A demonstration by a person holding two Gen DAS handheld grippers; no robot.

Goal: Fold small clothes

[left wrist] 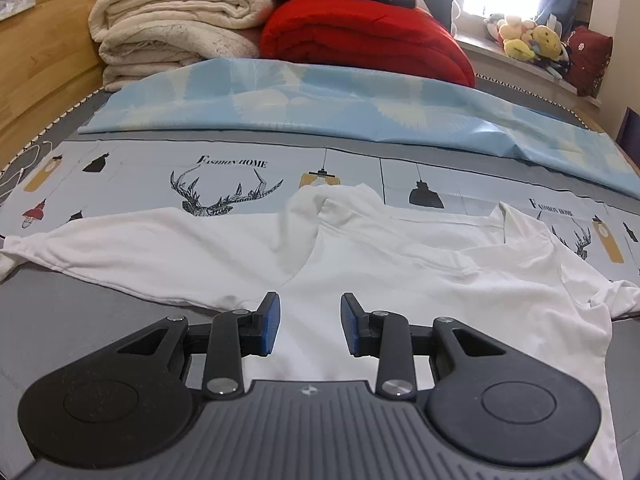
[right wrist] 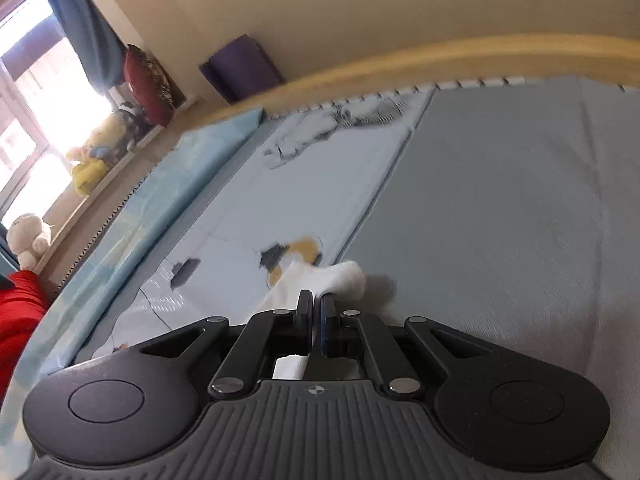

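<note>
The bedsheet [left wrist: 224, 184] reads "FASHION HOME" above a printed antlered deer head [left wrist: 224, 196], centre-left in the left wrist view, and again at right.

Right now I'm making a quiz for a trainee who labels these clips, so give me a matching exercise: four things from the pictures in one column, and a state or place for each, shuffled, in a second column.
Things:
1. left gripper
2. right gripper
3. white shirt
4. red blanket

States or places:
A. shut on a bit of white cloth
B. folded at the head of the bed, beside cream blankets
C. open, nothing between the fingers
D. spread out on the bed, sleeves to each side

Pairs: 1-C, 2-A, 3-D, 4-B
</note>
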